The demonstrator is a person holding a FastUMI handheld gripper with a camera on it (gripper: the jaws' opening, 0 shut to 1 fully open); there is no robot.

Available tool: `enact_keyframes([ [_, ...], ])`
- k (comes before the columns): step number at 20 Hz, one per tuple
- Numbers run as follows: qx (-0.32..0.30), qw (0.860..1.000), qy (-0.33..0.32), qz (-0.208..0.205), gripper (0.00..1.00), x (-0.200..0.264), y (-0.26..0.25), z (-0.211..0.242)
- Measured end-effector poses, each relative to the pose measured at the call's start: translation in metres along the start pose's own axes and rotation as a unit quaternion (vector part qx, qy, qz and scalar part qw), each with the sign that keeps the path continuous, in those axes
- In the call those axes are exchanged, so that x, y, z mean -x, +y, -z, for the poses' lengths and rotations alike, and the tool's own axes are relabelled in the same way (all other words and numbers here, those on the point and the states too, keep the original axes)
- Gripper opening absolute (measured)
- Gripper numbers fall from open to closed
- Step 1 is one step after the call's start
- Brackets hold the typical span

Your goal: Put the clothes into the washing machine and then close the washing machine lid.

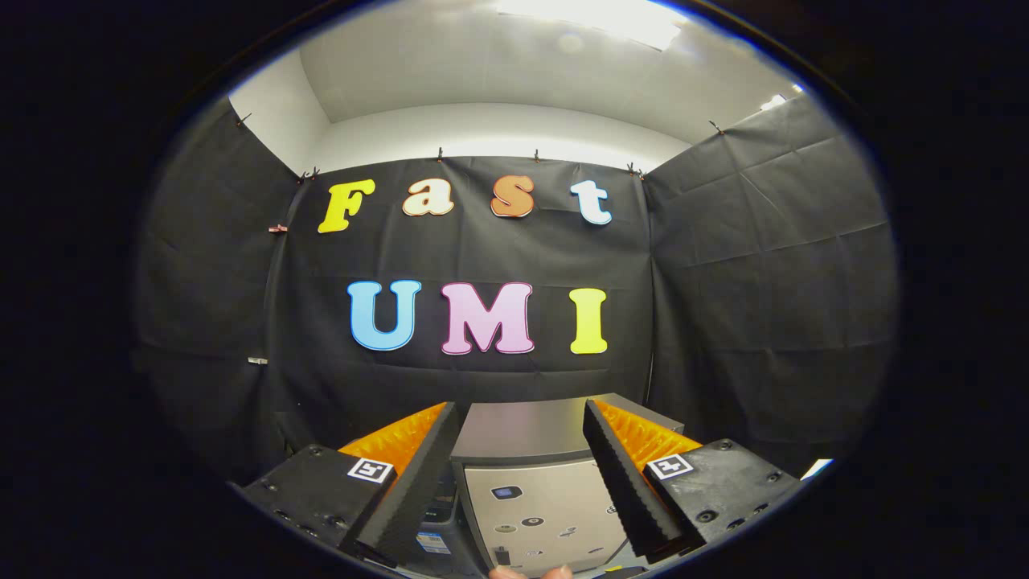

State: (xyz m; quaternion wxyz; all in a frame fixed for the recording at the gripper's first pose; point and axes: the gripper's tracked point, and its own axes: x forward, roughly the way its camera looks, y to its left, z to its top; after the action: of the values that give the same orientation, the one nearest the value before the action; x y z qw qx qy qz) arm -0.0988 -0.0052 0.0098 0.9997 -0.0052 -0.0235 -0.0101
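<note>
With the tool (521, 418) spread wide and holding nothing, the washing machine (530, 482) sat just ahead between its fingers, lid apparently down, no clothes visible, so reaching in blind risked bumping the panel.

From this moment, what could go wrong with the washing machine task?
1. The gripper is open and holds nothing, its fingers apart either side of the washing machine; no clothes are picked up yet, so closing the lid now would skip that step.
2. A person's fingertips sit low between the fingers, near the machine's control panel; a quick move might pinch them or press a button.
</note>
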Motion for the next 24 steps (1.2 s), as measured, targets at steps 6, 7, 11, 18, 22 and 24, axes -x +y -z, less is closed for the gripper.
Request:
enact_keyframes([
  [6, 0.004, 1.000, 0.000, -0.002, 0.99, -0.001, 0.002, -0.004],
  [7, 0.006, 1.000, -0.001, -0.001, 0.99, -0.001, 0.001, -0.004],
  [11, 0.013, 1.000, -0.001, 0.008, 0.99, -0.004, -0.002, -0.008],
  [18, 0.035, 0.999, 0.004, 0.031, 0.99, -0.002, -0.025, -0.006],
  [22, 0.019, 0.999, 0.016, 0.037, 0.99, -0.001, -0.038, 0.000],
  [24, 0.019, 0.999, 0.019, 0.043, 0.99, 0.000, -0.047, 0.002],
])
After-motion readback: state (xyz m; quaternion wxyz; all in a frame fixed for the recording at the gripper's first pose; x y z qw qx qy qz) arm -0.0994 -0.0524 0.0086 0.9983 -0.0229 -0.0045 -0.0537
